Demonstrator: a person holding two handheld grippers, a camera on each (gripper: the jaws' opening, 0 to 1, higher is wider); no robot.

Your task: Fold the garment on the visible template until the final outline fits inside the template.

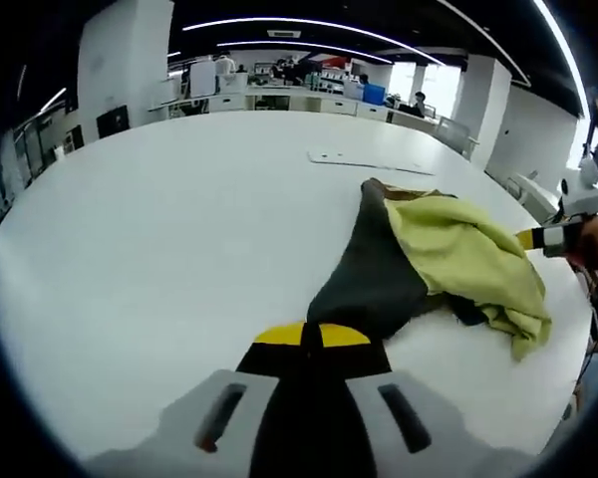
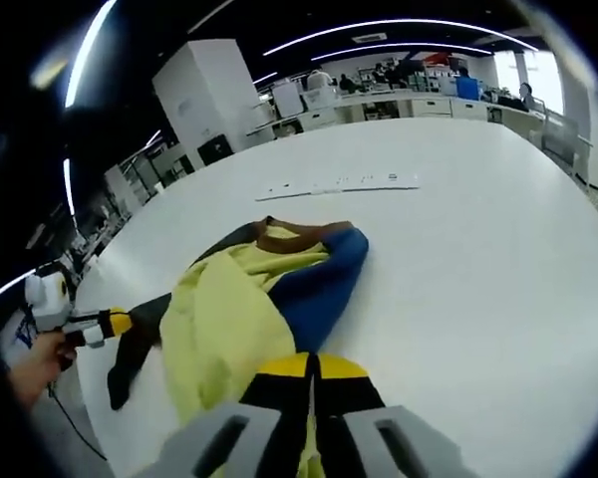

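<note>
Garment [image 1: 448, 259], soft crumpled yellow-and-dark cloth, pinched by both grippers.

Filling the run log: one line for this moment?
stage: early fold | left gripper: shut on garment | right gripper: shut on garment | garment: bunched on white table

At the bottom centre of the right gripper view, the right gripper [image 2: 312, 383] has its jaws pressed together on the yellow fabric of the garment [image 2: 249, 309]. The garment lies crumpled on the white table [image 2: 478, 249], with a blue sleeve toward the centre and a dark sleeve running to the left edge. There the left gripper [image 2: 115, 322] meets it, and a thin white template [image 2: 339, 185] lies on the table beyond, toward the upper centre.
</note>
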